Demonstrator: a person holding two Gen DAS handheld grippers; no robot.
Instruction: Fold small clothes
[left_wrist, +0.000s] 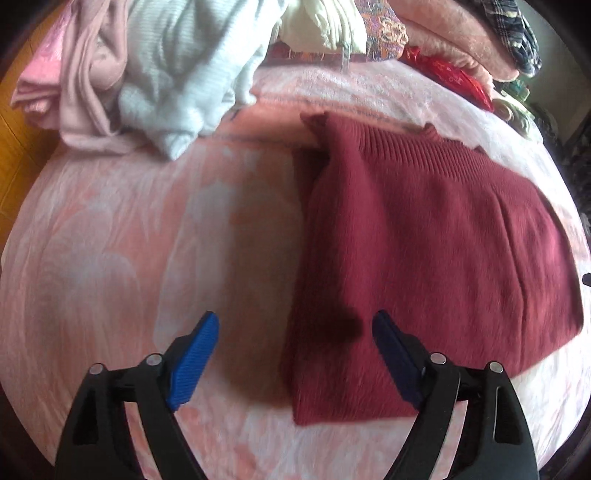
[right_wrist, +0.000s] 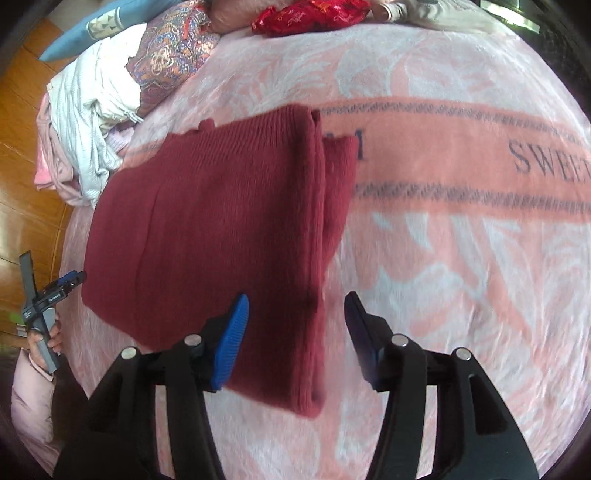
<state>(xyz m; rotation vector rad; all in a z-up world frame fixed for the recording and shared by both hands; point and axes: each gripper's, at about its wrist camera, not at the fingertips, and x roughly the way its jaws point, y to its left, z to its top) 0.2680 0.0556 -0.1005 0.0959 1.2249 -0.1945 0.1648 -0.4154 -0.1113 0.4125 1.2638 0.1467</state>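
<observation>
My left hand-held gripper (left_wrist: 295, 325) is hanging wide open right over the near left corner of the red sweater (left_wrist: 424, 236), and it is holding nothing. My right hand-held gripper (right_wrist: 297, 306) is about half open over the near right edge, and it is holding nothing too. Both are pointing steeply down at the bed (right_wrist: 461, 277).

The red sweater is lying flat on the pink blanket, already folded into a neat block with its sleeves tucked in. I am thinking this one is done, or needs one last fold; the picture is blurry, so I am not sure.

More clothes are waiting in a messy pile (left_wrist: 147, 74) at the far left of the bed. Those are not folded yet, so lots of work is left.
</observation>
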